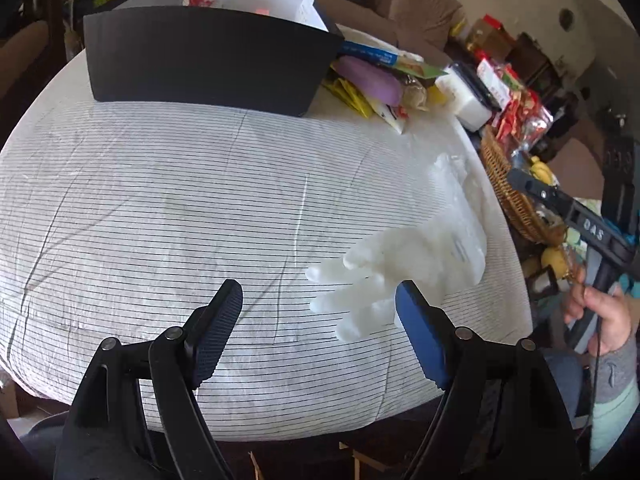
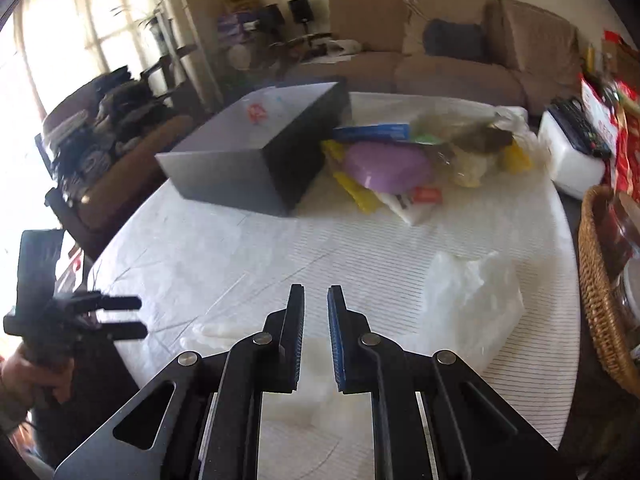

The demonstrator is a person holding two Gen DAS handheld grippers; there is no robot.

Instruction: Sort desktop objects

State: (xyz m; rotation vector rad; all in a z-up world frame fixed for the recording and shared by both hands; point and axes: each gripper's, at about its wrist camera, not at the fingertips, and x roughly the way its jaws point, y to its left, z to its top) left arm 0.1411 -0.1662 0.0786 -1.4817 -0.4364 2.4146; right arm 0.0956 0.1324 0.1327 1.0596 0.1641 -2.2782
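Observation:
A white rubber glove (image 1: 392, 256) lies flat on the striped tablecloth (image 1: 160, 200), its fingers pointing toward my left gripper (image 1: 319, 286). That gripper hangs open just above the glove's fingertips, with nothing between its pads. In the right wrist view the glove (image 2: 216, 330) lies under and left of my right gripper (image 2: 316, 289), whose jaws are shut to a narrow slit with nothing visibly between them. A black open box (image 1: 208, 68) stands at the far side of the table. A clear plastic bag (image 1: 452, 184) lies beyond the glove.
Beside the box is a pile of packets with a purple item (image 1: 374, 78) and a white container (image 1: 468, 100). A wicker basket (image 1: 508, 196) of snacks and fruit sits off the table's right edge. A sofa (image 2: 440, 60) stands behind.

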